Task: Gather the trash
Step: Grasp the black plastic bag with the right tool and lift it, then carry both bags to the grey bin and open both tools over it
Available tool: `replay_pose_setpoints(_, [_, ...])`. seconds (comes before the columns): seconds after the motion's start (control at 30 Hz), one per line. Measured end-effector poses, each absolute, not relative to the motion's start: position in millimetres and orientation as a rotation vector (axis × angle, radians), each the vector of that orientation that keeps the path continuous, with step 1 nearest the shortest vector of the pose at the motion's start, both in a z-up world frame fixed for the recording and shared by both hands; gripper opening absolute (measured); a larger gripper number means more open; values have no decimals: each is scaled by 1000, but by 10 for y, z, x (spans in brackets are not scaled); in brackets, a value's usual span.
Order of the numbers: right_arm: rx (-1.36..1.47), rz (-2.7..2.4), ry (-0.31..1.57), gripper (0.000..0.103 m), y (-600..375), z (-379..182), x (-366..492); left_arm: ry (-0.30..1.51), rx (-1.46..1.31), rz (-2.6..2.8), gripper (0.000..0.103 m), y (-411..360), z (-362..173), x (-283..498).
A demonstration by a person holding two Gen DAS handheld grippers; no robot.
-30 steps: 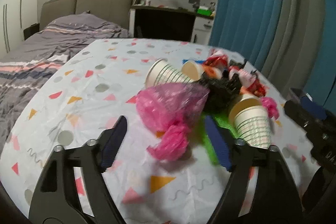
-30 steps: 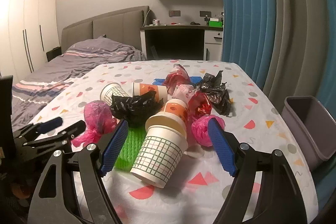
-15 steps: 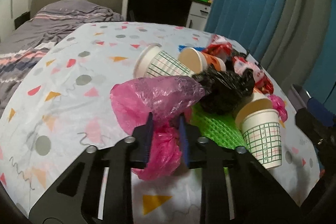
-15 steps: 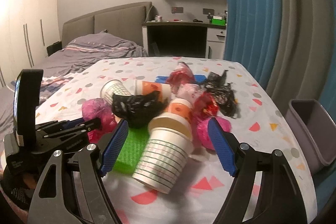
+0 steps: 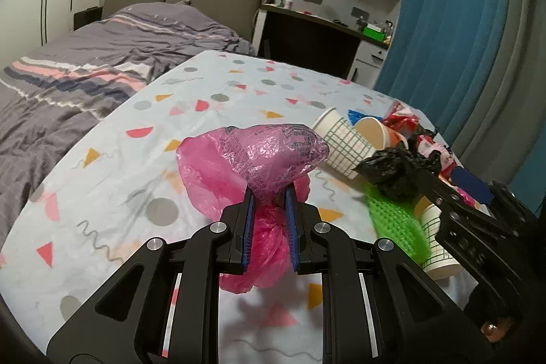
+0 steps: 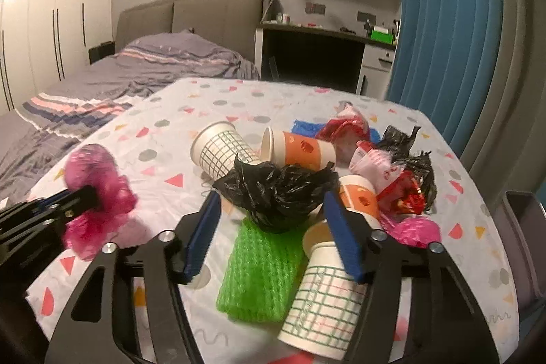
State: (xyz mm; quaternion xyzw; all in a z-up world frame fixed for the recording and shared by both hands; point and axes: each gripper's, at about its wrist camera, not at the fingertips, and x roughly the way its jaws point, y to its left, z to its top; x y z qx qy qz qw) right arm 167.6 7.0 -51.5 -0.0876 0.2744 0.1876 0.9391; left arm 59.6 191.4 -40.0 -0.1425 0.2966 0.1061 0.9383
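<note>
The left gripper [image 5: 268, 193] is clamped on a crinkly pink plastic bag [image 5: 252, 156], which hides part of the patterned tablecloth [image 5: 112, 193]. The right gripper [image 6: 269, 210], its jaws just closing, straddles a crumpled black plastic bag [image 6: 276, 190] without pressing it. Green foam netting [image 6: 262, 265] lies partly beneath that bag, beside a grid-printed paper cup [image 6: 324, 299].

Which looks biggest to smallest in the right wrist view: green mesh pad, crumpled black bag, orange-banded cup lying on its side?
1. Crumpled black bag and green mesh pad: about alike, so unranked; the pad is nearer the camera and partly under the bag.
2. Orange-banded cup lying on its side: smallest, though farther back.
</note>
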Motion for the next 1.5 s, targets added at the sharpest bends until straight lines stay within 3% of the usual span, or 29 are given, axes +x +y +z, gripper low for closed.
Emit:
replay_pose_setpoints(0.3, [-223, 344, 625, 40, 209, -676, 1822, 598, -291, 214, 16, 1959, -394, 515])
replay_pose_setpoints(0.37, [-233, 340, 635, 28, 219, -705, 1845, 601, -294, 208, 16, 1952, -398, 520])
replay_pose_setpoints(0.57, [-229, 342, 637, 10, 186, -702, 1860, 598, -293, 196, 16, 1919, -392, 510])
replay_pose_setpoints(0.87, [-183, 357, 563, 4, 27, -502, 1728, 594, -286, 197, 16, 1875, -373, 492])
replay_pose_setpoints(1.5, [-42, 377, 381, 3, -667, 124, 1232, 555, -224, 171, 16, 1508, -119, 372])
